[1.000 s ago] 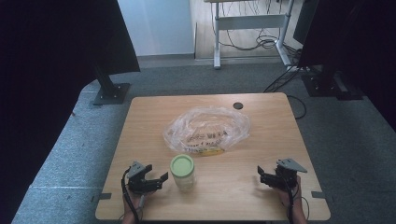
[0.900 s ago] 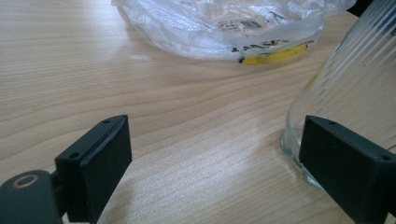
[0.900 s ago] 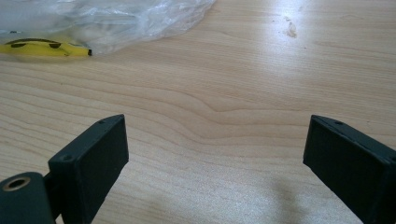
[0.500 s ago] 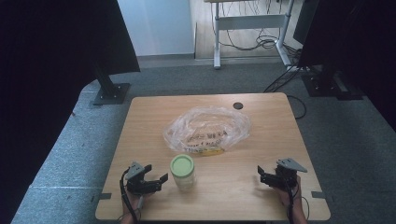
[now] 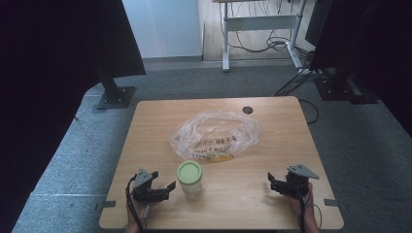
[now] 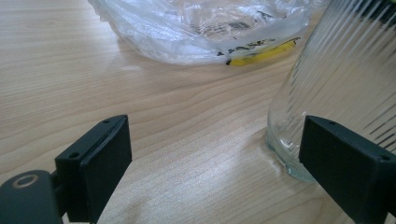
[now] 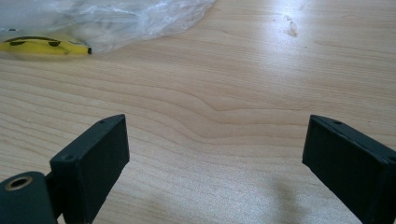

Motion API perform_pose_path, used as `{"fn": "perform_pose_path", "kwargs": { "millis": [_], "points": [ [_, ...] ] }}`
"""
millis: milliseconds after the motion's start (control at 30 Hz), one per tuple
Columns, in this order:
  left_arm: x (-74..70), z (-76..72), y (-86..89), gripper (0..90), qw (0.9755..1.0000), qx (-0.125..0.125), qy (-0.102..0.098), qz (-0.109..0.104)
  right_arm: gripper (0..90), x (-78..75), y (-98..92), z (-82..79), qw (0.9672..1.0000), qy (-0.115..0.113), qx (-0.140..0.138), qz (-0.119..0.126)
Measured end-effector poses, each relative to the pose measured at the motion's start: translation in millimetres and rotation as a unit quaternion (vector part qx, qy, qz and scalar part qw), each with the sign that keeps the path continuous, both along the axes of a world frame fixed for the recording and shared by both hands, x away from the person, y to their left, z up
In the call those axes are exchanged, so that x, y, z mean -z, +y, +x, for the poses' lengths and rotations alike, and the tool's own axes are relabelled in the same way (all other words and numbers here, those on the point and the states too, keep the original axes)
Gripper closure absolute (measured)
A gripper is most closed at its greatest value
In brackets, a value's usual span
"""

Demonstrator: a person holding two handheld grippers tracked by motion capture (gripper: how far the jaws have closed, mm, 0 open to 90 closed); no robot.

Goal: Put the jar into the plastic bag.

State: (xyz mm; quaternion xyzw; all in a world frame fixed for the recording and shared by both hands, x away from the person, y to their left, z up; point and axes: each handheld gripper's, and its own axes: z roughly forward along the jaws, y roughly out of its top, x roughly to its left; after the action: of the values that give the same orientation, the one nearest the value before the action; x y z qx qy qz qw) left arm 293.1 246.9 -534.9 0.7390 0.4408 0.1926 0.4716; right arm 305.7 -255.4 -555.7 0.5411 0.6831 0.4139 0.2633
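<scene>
Glass jar (image 5: 190, 179), ribbed, green lid | prob. empty, rigid, slick, breakable | grip mid-wall | left gripper (image 5: 163, 190) beside it, right gripper (image 5: 272, 183) apart; jaws wide, nothing held

Bag (image 5: 215, 135), mid-desk: dark print in a few lines on the clear plastic, facing the near edge; letters too small and crumpled to read in the high view. Left gripper view: same print on the bag (image 6: 201, 25) shows as short black strokes, blurred, no word made out. Yellow strip (image 6: 261, 53) under the bag's near edge carries black marks; in the right gripper view the strip (image 7: 44, 46) shows dark blotches, not legible. Jar (image 5: 189, 178), near edge: no label or text seen.
</scene>
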Motion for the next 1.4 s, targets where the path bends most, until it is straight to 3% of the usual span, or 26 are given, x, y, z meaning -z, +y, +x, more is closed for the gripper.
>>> {"fn": "perform_pose_path", "kwargs": {
  "millis": [633,867,1133,1400],
  "points": [
    [-18.0,-12.9,-4.9,9.2,0.9994,0.012,-0.031,0.01,7.1,0.1,0.8,0.5,1.0,0.002,0.0,-0.004],
    [-24.1,-19.5,-8.0,8.4,0.9986,0.013,-0.043,0.026,7.1,0.1,1.3,0.7,1.0,0.003,0.0,-0.007],
    [-28.5,-23.3,-8.3,7.8,0.9985,0.022,-0.046,0.017,7.1,0.2,1.6,0.9,1.0,0.004,0.001,-0.008],
    [-32.8,-28.5,-8.6,7.0,0.9973,0.048,-0.054,0.003,7.3,0.2,1.4,1.1,1.0,0.005,0.001,-0.008]
  ]
}}
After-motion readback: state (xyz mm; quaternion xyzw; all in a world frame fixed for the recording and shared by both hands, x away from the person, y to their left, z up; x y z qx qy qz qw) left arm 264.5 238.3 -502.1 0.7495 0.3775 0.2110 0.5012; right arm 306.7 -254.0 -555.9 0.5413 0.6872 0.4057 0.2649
